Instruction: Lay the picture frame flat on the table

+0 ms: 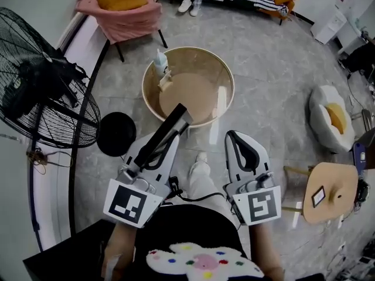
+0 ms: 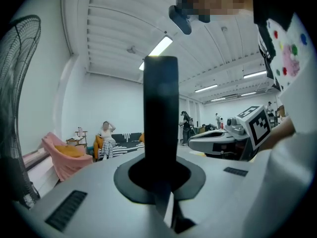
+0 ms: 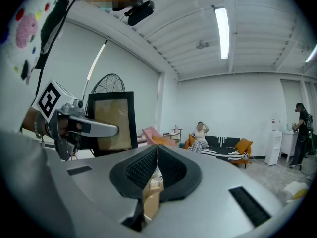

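Observation:
My left gripper (image 1: 156, 142) is shut on a black picture frame (image 1: 168, 130), held upright and edge-on just in front of the round beige table (image 1: 222, 70). In the left gripper view the frame (image 2: 161, 123) rises as a dark vertical bar from between the closed jaws of the left gripper (image 2: 161, 185). The right gripper view shows the picture frame (image 3: 112, 121) with its beige picture facing the camera, and the left gripper (image 3: 110, 130) clamped on its edge. My right gripper (image 1: 233, 136) is shut and holds nothing, level with the left, to its right. The right gripper (image 3: 156, 171) has its pads pressed together.
On the table stand a small white bottle (image 1: 160, 61) and a wooden item (image 1: 166, 81) at the left; a pale strip (image 1: 221, 106) lies at the right. A black fan (image 1: 41, 84), a black disc (image 1: 116, 133), a pink chair (image 1: 126, 12) and a wooden side table (image 1: 331, 193) surround it.

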The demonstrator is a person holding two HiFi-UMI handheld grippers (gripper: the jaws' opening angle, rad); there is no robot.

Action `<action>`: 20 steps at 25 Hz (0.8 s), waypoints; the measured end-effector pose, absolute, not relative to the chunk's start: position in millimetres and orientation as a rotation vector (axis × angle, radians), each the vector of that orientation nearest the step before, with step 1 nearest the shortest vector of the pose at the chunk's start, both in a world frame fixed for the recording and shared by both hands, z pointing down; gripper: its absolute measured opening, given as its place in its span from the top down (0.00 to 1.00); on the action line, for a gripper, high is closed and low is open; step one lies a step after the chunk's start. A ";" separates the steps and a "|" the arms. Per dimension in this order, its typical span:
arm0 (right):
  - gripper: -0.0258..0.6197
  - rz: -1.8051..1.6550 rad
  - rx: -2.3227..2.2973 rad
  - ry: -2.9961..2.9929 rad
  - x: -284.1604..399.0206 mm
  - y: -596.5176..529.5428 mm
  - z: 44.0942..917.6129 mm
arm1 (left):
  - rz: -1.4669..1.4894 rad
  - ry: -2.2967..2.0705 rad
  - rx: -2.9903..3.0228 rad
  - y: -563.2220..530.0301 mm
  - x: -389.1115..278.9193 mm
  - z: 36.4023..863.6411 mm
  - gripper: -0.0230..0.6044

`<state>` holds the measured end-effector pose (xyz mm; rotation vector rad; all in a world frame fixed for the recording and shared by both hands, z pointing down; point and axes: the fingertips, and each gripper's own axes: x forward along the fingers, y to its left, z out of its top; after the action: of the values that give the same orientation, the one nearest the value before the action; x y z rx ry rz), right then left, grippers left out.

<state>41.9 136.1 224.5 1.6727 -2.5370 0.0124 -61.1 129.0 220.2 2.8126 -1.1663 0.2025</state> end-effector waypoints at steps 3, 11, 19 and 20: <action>0.91 0.011 1.647 -2.545 55.0 108.5 226.9 | 0.218 -1.177 2.803 104.3 -46.6 222.9 0.93; 0.91 0.000 1.552 -2.584 87.8 34.1 230.9 | 0.223 -1.255 2.749 35.7 -17.0 224.3 0.93; 0.91 0.024 1.485 -2.624 104.2 -6.0 235.0 | 0.264 -1.352 2.693 -2.4 -9.0 228.3 0.93; 0.91 0.038 1.480 -2.623 106.0 -8.1 237.6 | 0.258 -1.355 2.695 -5.4 -7.2 227.9 0.93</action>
<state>106.0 -8.1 237.6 1.4804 -2.6227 0.0383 -7.2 -5.4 227.9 2.6947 -1.3549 0.2583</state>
